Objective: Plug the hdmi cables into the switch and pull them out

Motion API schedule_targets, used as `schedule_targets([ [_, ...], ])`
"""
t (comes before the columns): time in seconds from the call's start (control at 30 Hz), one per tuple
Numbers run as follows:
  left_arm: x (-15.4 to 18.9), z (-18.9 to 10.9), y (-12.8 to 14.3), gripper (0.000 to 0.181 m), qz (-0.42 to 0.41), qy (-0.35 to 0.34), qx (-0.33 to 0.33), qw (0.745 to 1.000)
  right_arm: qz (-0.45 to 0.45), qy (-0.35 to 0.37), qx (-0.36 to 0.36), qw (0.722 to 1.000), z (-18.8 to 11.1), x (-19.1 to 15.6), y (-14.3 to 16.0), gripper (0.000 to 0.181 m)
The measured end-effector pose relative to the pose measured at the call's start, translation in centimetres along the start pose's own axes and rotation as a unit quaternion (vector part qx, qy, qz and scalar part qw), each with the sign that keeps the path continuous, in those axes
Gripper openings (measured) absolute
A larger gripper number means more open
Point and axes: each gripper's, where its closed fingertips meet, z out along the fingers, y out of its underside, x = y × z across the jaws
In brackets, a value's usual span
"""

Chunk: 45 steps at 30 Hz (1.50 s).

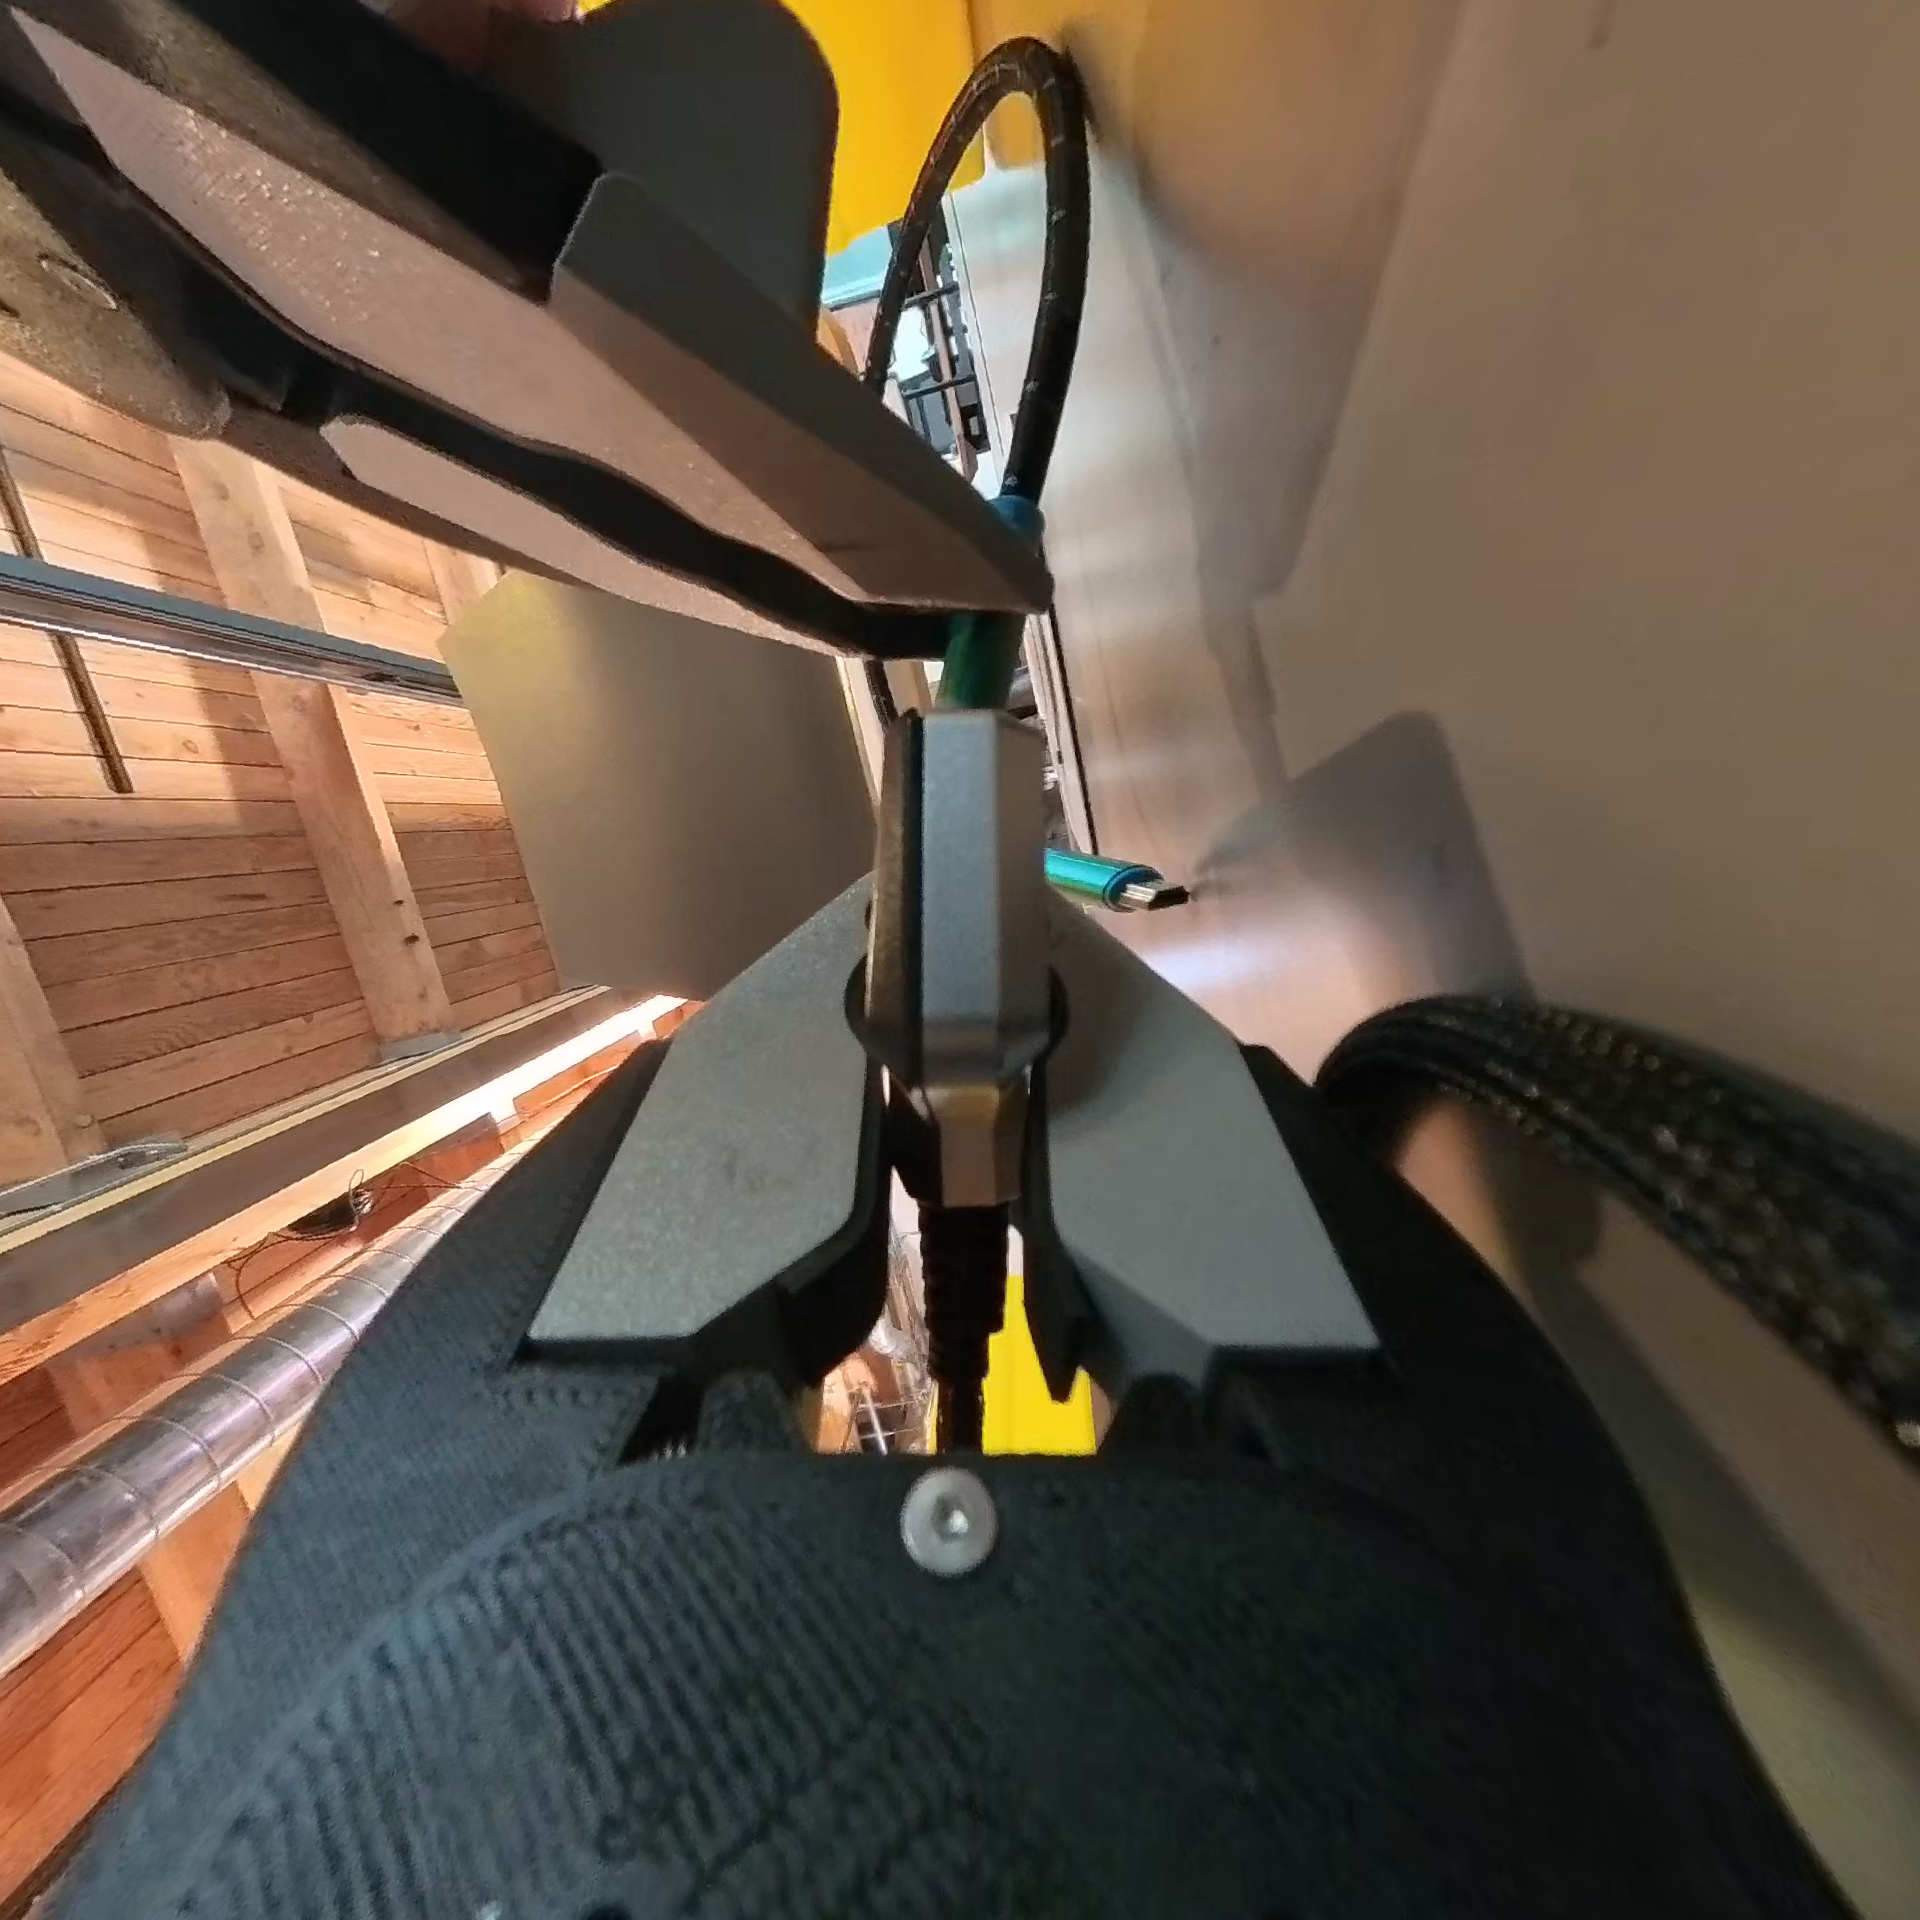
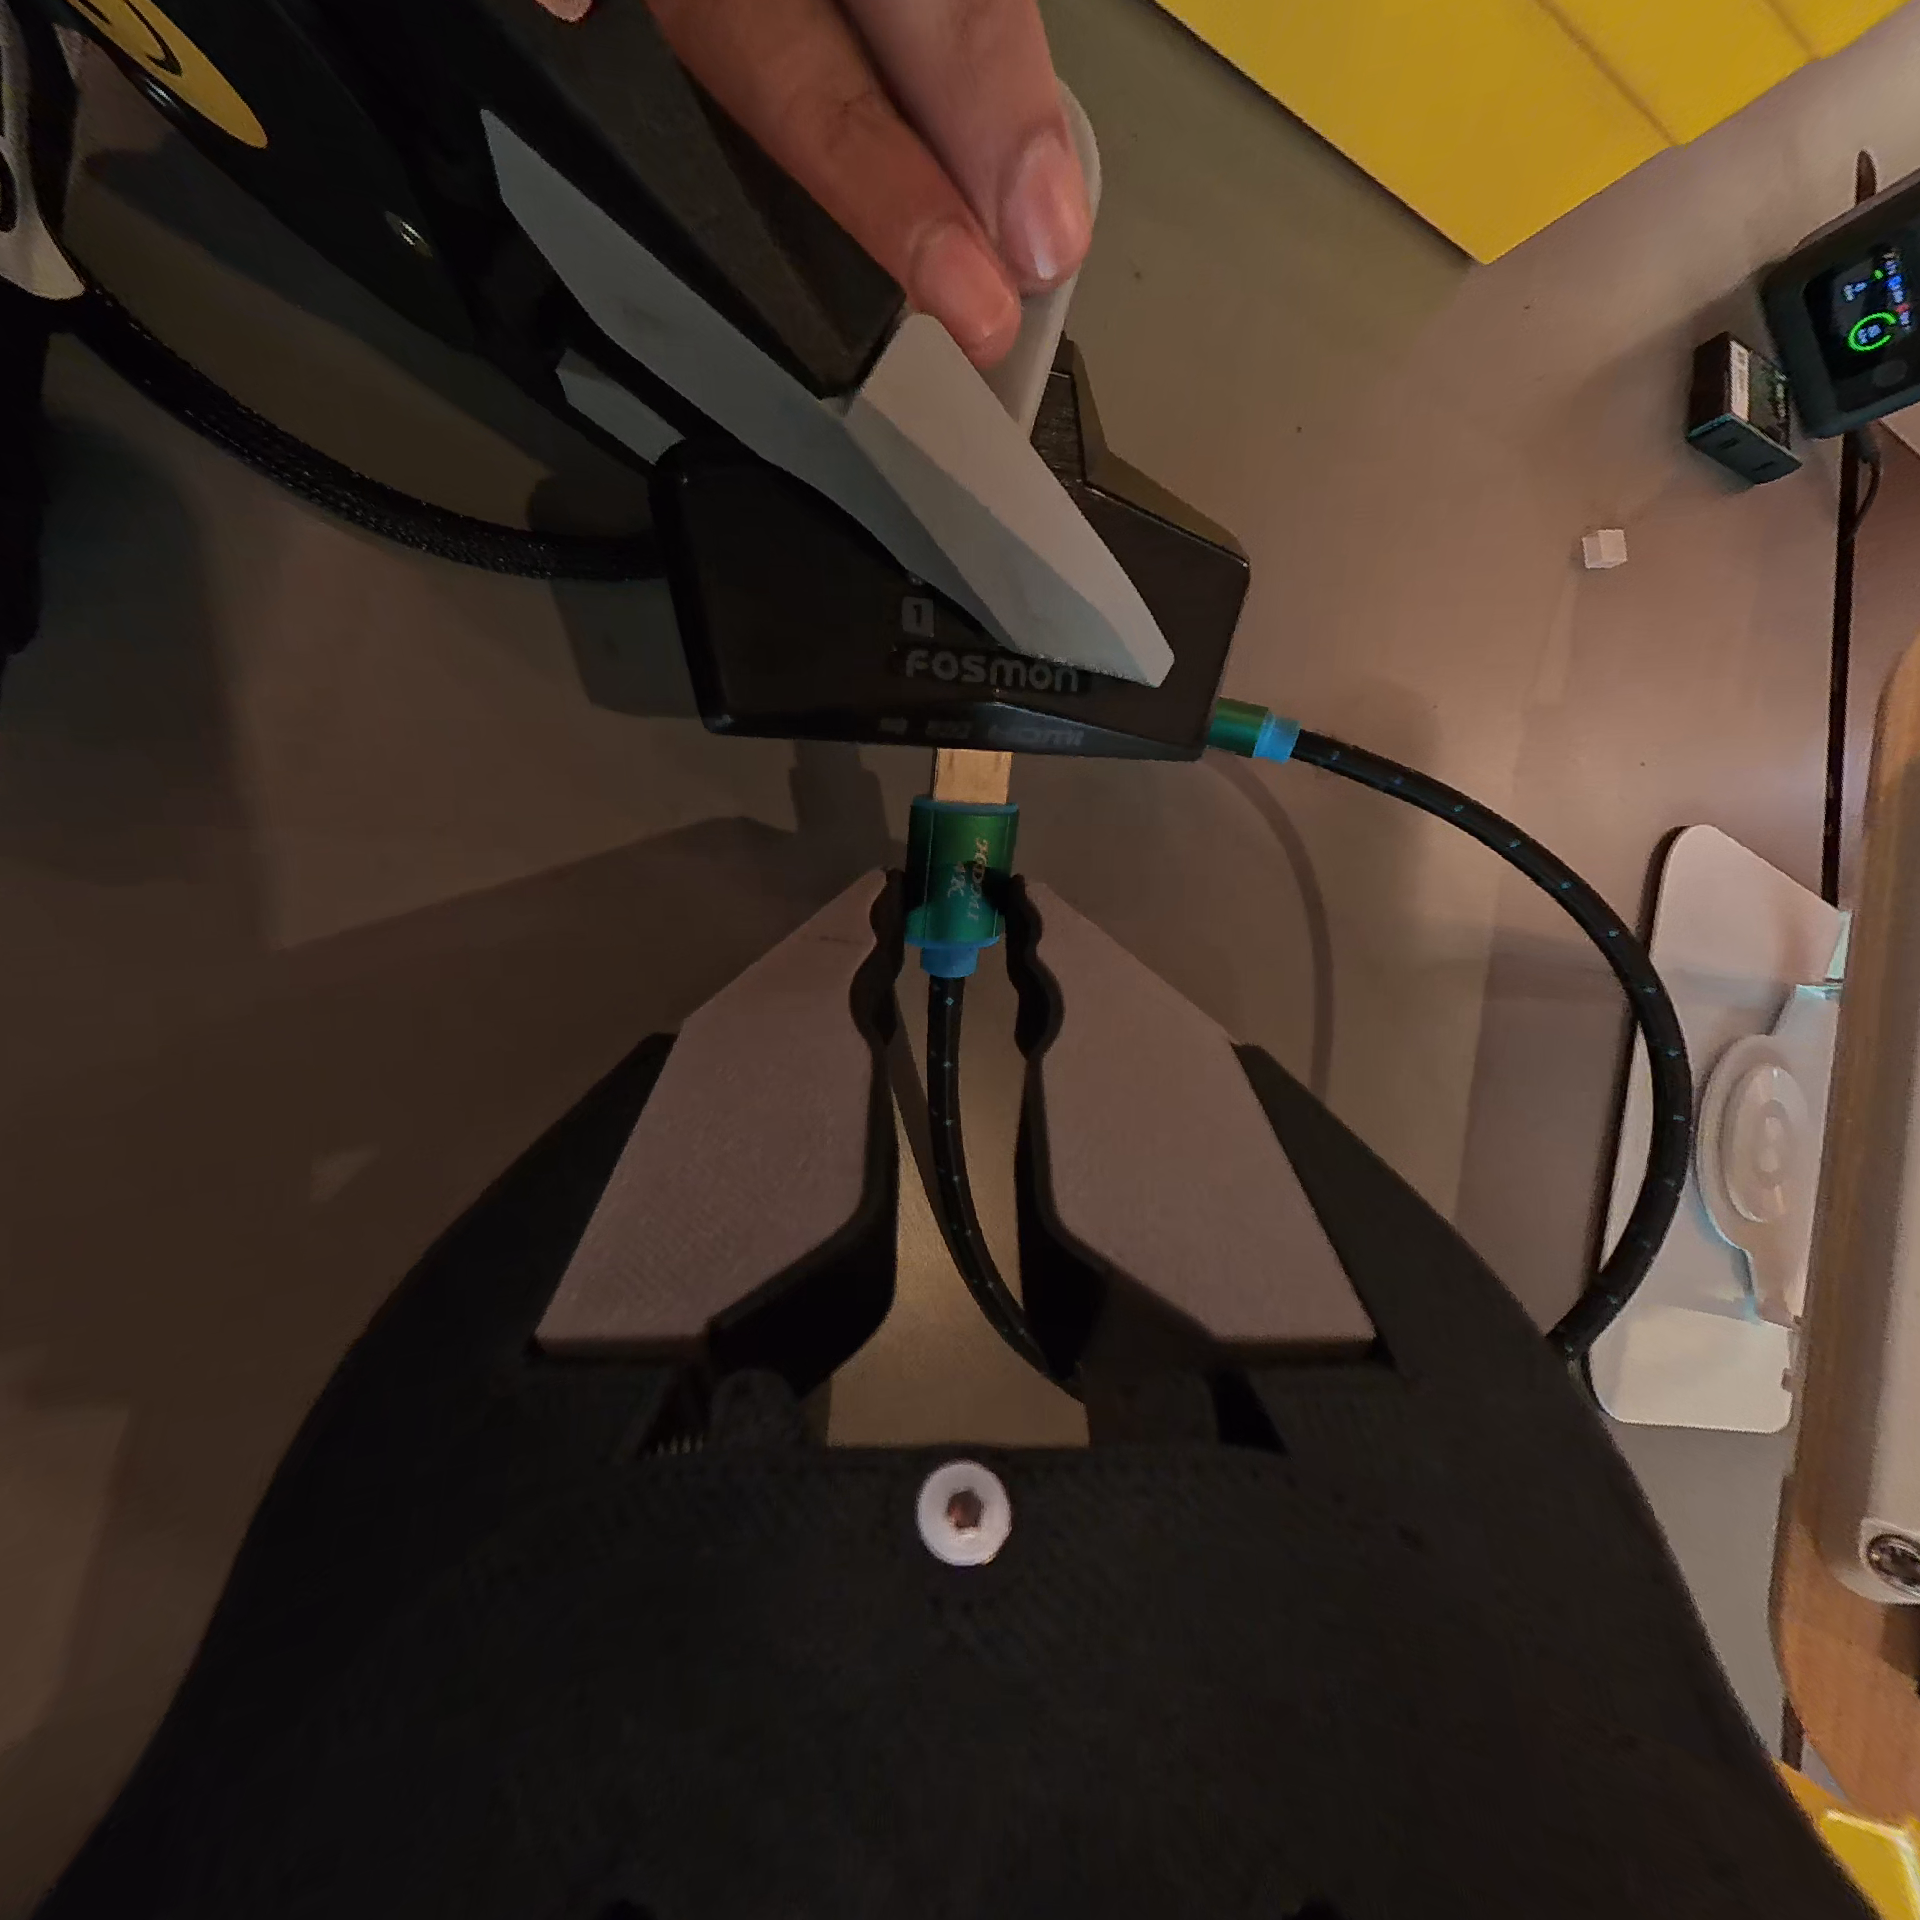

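my left jaws clamp the switch; my right jaws pinch a green plug, its metal tip partly seated. one cable already plugged on the right.

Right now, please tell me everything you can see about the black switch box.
The switch box is a small black block that looks like plastic, with pale markings on its face. The left hand-held gripper clamps it from above and holds it off the table. One green plug sits in its right end. A second green plug, held by the right hand-held gripper, is partly in, metal tip still showing. A braided cable leaves its left end.
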Motion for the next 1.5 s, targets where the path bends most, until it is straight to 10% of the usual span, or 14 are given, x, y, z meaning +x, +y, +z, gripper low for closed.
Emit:
schedule_targets([
  [0.4,0.8,0.9,0.4,0.021,0.069,0.065,-0.059,0.994,-0.036,0.010,-0.087,0.996,0.7,0.8,1.1,0.016],
  [1.5,1.4,1.6,1.0,0.020,-0.057,0.061,-0.024,0.996,0.105,-0.089,0.090,0.986,0.7,1.8,-0.2,0.018],
])
